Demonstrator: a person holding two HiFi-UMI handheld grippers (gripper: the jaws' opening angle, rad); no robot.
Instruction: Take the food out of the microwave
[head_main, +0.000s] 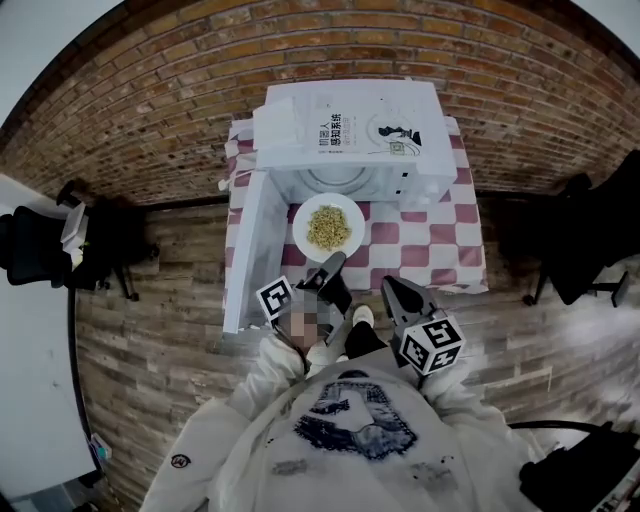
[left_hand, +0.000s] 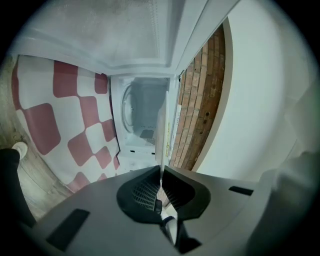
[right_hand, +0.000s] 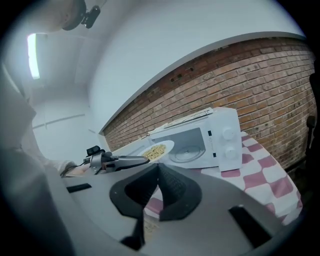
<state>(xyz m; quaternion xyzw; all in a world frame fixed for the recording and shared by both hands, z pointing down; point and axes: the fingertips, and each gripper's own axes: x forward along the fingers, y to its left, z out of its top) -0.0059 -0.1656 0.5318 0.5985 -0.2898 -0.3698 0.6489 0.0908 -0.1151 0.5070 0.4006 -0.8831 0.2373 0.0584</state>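
Observation:
A white plate (head_main: 327, 226) of pale yellow food hangs in the air just in front of the white microwave (head_main: 350, 135), above the checkered table. My left gripper (head_main: 333, 262) is shut on the plate's near rim. In the left gripper view the plate (left_hand: 162, 140) shows edge-on, running out from the closed left gripper (left_hand: 161, 172) toward the empty microwave cavity (left_hand: 142, 120). My right gripper (head_main: 390, 286) is to the right of the plate, apart from it. The right gripper (right_hand: 158, 167) is shut with nothing in it, and its view shows the held plate (right_hand: 157, 150) before the microwave (right_hand: 200, 145).
The microwave door (head_main: 245, 250) stands open to the left, reaching past the table's front edge. A pink and white checkered cloth (head_main: 440, 235) covers the table. A brick wall (head_main: 150, 100) runs behind. Black chairs (head_main: 95, 245) stand on the wooden floor at both sides.

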